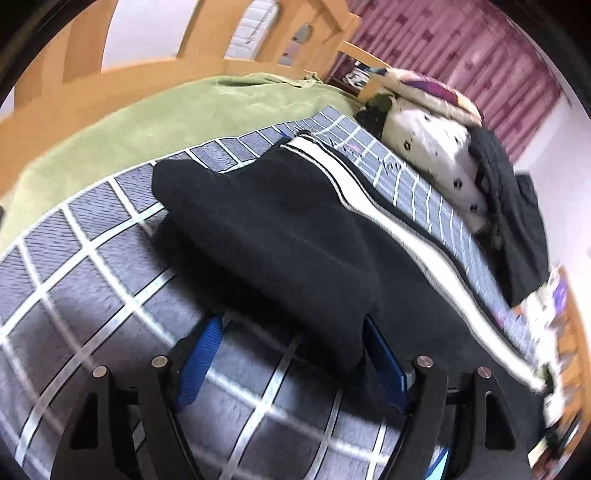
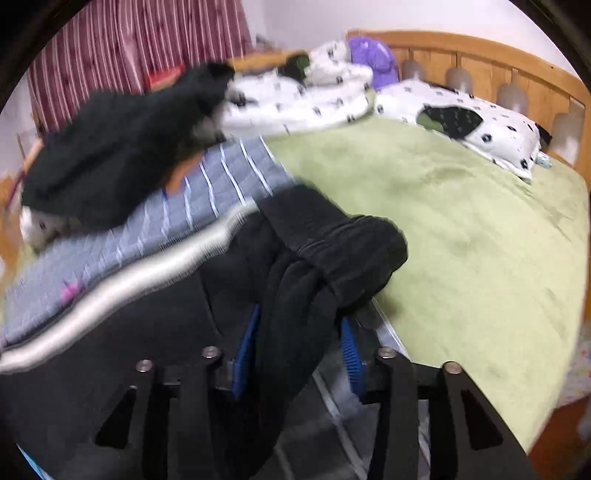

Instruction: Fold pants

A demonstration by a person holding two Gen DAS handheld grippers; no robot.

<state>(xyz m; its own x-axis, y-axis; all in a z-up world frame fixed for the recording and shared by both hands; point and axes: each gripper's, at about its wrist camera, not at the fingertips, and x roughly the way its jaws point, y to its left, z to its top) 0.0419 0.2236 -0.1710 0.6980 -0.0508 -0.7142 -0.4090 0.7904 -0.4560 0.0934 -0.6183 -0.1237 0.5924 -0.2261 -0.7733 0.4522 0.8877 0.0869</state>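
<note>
Jaws wide apart on left gripper, black pants with white side stripe folded on grey grid-pattern mat, hem near right blue pad, right gripper jaws around bunched pants cuff, contact unclear, green blanket beside.

- Wooden bed frame, slatted headboard, pale wall behind it.
- Green bedspread covers the bed; grey grid-lined mat lies on it, away from the headboard.
- White spotted pillow by the headboard; matching bedding heaped beside it.
- Maroon striped curtain past the bed's far side.
- Even indoor light.
</note>
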